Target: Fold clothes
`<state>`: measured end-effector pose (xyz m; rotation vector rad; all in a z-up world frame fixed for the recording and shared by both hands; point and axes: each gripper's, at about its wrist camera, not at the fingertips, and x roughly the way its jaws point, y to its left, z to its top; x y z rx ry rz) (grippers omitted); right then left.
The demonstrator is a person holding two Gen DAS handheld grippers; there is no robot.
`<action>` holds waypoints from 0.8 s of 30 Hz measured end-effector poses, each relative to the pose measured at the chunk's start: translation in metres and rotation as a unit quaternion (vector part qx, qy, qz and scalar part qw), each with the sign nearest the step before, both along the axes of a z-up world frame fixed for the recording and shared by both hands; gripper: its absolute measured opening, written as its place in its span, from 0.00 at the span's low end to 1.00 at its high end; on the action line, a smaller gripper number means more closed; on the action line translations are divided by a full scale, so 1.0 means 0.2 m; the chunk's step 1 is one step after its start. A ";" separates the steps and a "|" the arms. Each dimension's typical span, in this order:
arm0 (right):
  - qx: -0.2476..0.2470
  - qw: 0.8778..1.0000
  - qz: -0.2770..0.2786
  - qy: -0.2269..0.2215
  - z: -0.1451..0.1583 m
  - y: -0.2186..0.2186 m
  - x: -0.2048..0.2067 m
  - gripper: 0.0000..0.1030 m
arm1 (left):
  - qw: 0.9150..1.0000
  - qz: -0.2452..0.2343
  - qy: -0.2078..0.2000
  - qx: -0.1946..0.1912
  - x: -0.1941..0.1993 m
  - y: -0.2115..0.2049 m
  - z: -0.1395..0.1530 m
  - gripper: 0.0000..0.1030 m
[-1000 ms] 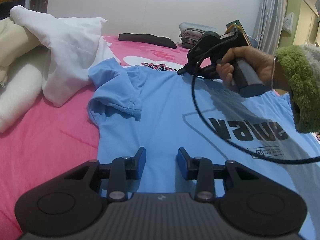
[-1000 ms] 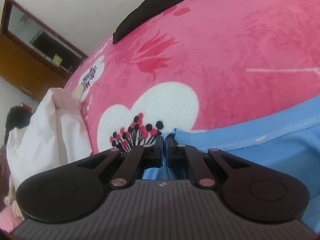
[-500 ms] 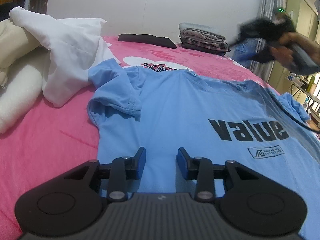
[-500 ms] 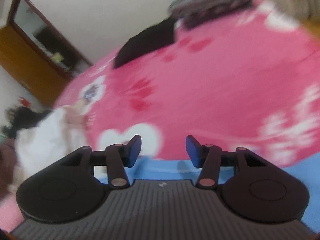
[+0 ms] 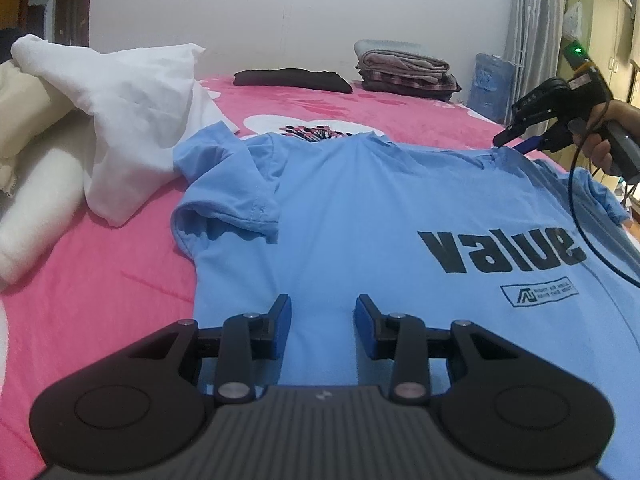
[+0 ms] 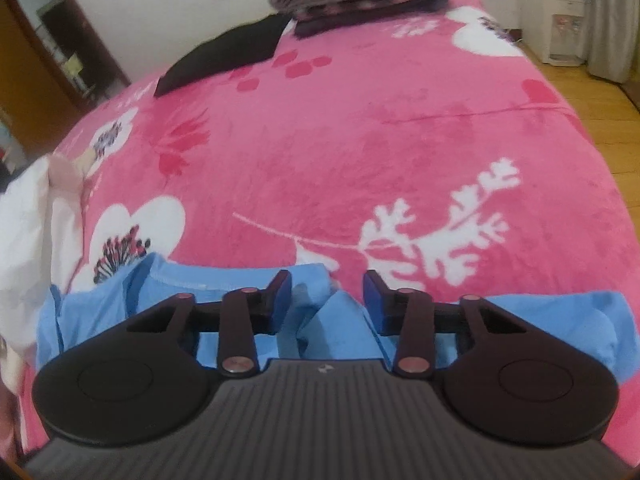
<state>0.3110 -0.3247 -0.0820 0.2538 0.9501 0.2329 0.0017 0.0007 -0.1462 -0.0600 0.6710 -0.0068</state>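
Observation:
A light blue T-shirt (image 5: 360, 220) with the black word "value" lies flat on the pink blanket (image 5: 100, 300), its left sleeve folded in. My left gripper (image 5: 322, 320) hovers open over the shirt's near hem, nothing between its pads. In the left wrist view my right gripper (image 5: 510, 142), held by a hand, tips down at the shirt's far right shoulder. In the right wrist view that gripper (image 6: 326, 296) has its jaws apart and closing. A raised fold of the shirt (image 6: 172, 280) sits between the blue pads, which do not press on it.
A crumpled white garment (image 5: 136, 112) and a cream cushion (image 5: 36, 220) lie at the left. At the bed's far end are a folded black garment (image 5: 292, 79) and a stack of folded clothes (image 5: 404, 68). Wooden floor (image 6: 600, 92) runs along the bed's right edge.
The right gripper let go of the shirt's collar, opened, and swung right to the far right shoulder. The left gripper stayed where it was.

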 end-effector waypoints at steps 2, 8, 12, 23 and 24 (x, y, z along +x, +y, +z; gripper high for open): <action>-0.008 1.000 0.012 0.015 -0.05 0.03 0.05 0.22 | 1.000 0.001 0.000 0.005 0.00 -0.01 0.00 0.36; 0.000 0.999 0.009 -0.042 -0.03 0.03 0.04 0.05 | 1.000 0.001 0.001 0.016 0.00 -0.02 0.00 0.36; 0.011 0.998 -0.030 -0.052 -0.09 -0.04 0.03 0.05 | 1.000 0.000 0.002 0.023 0.01 -0.03 0.00 0.37; 0.061 0.994 -0.070 -0.059 -0.12 -0.11 0.02 0.20 | 0.999 -0.001 0.001 0.032 0.01 -0.04 0.00 0.37; 0.073 0.992 -0.081 -0.063 -0.09 -0.15 -0.01 0.30 | 1.000 -0.001 0.002 0.031 0.01 -0.04 0.00 0.37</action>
